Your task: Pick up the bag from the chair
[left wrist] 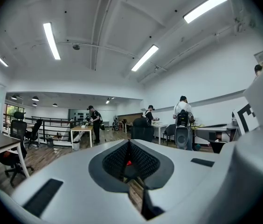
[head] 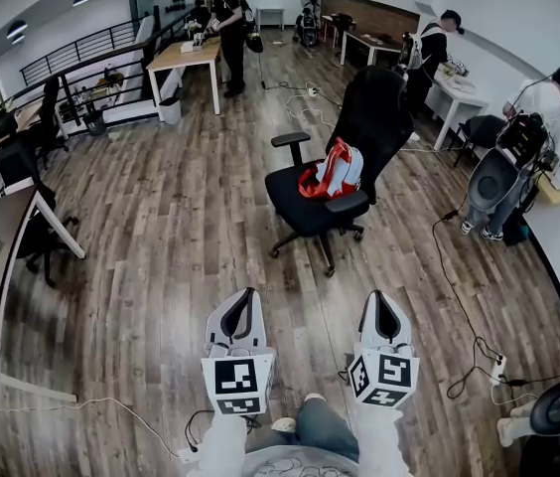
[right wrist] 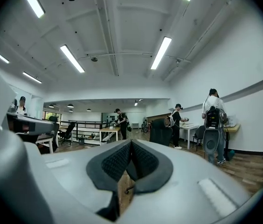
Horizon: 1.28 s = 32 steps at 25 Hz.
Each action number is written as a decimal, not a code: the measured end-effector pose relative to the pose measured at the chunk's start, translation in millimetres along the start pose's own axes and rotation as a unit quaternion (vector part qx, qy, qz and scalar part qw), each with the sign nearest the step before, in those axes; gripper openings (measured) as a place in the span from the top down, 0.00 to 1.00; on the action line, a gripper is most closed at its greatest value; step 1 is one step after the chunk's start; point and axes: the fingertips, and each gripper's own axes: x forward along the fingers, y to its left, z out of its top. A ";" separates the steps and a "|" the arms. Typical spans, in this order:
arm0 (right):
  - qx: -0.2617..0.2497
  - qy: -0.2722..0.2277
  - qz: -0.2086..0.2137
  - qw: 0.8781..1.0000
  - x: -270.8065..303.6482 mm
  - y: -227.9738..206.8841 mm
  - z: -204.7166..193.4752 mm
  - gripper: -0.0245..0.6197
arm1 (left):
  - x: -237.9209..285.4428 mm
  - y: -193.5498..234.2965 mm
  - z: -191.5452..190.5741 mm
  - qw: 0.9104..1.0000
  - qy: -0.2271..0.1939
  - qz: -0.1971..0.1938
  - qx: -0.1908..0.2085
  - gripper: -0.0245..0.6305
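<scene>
Looking down in the head view, you hold the left gripper (head: 244,301) and right gripper (head: 380,304) side by side, low in frame. The red-and-white bag (head: 338,170) sits on the seat of the black chair (head: 305,207), well ahead of both. Your left gripper view shows jaws pressed together on nothing, with the chair (left wrist: 142,130) far beyond. Your right gripper view matches: jaws together, empty, chair (right wrist: 161,132) distant.
</scene>
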 end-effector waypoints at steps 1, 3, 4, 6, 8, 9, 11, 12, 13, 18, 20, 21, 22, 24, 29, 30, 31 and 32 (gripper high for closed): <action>0.002 -0.001 -0.001 1.000 4.6 -1.2 0.4 0.95 | 4.2 1.6 0.9 1.000 -0.002 0.000 0.001 0.95; 0.005 -0.001 -0.003 1.000 14.4 -3.9 -0.4 0.95 | 13.8 4.1 2.1 1.000 -0.004 0.001 0.002 0.95; 0.005 0.001 -0.003 1.000 19.8 -5.4 -1.7 0.95 | 19.4 5.0 0.8 1.000 -0.002 0.001 0.002 0.95; 0.005 0.004 0.000 1.000 33.2 -8.2 -5.5 0.95 | 33.2 6.9 -3.8 1.000 0.004 0.005 -0.001 0.95; 0.003 0.006 0.007 1.000 52.2 -11.5 -9.6 0.95 | 51.5 9.3 -6.4 1.000 0.007 0.009 -0.001 0.95; 0.001 0.006 0.011 1.000 63.9 -13.9 -11.0 0.95 | 62.5 10.2 -6.9 1.000 0.007 0.012 -0.001 0.95; 0.000 0.005 0.016 1.000 89.8 -21.1 -11.1 0.95 | 87.1 10.8 -7.5 1.000 0.010 0.016 -0.001 0.95; 0.001 0.004 0.018 1.000 103.4 -25.7 -9.6 0.95 | 100.3 10.7 -6.4 1.000 0.010 0.018 0.001 0.95; 0.002 0.001 0.019 1.000 117.6 -30.6 -7.5 0.95 | 114.4 10.2 -2.8 1.000 0.007 0.019 0.003 0.95; 0.002 -0.001 0.041 0.999 198.0 -55.4 3.9 0.95 | 192.5 8.6 15.9 1.000 0.001 0.029 0.004 0.95; -0.002 -0.003 0.050 0.999 229.4 -65.6 10.4 0.95 | 222.9 7.0 27.3 1.000 -0.009 0.030 0.004 0.95; -0.003 -0.006 0.052 0.999 244.7 -71.4 13.9 0.95 | 237.4 6.6 32.3 0.999 -0.013 0.031 0.003 0.95; -0.003 -0.008 0.053 0.999 259.4 -77.2 17.0 0.95 | 250.9 6.6 36.2 0.999 -0.016 0.034 0.002 0.95; -0.002 -0.011 0.055 0.998 285.6 -87.4 20.7 0.95 | 274.6 7.2 40.9 0.999 -0.017 0.039 -0.003 0.95; 0.000 0.003 0.063 0.998 337.5 -107.9 13.4 0.95 | 324.6 11.7 41.1 0.999 -0.008 0.051 -0.004 0.95; 0.001 0.006 0.062 0.998 345.9 -112.2 11.1 0.95 | 333.7 13.5 39.5 0.999 -0.004 0.053 -0.005 0.95; 0.002 0.008 0.060 0.998 353.8 -116.3 9.0 0.95 | 342.6 15.4 37.7 0.998 -0.001 0.055 -0.006 0.95; 0.004 0.009 0.058 0.998 361.7 -120.3 7.1 0.95 | 351.5 17.4 35.5 0.998 0.002 0.056 -0.006 0.95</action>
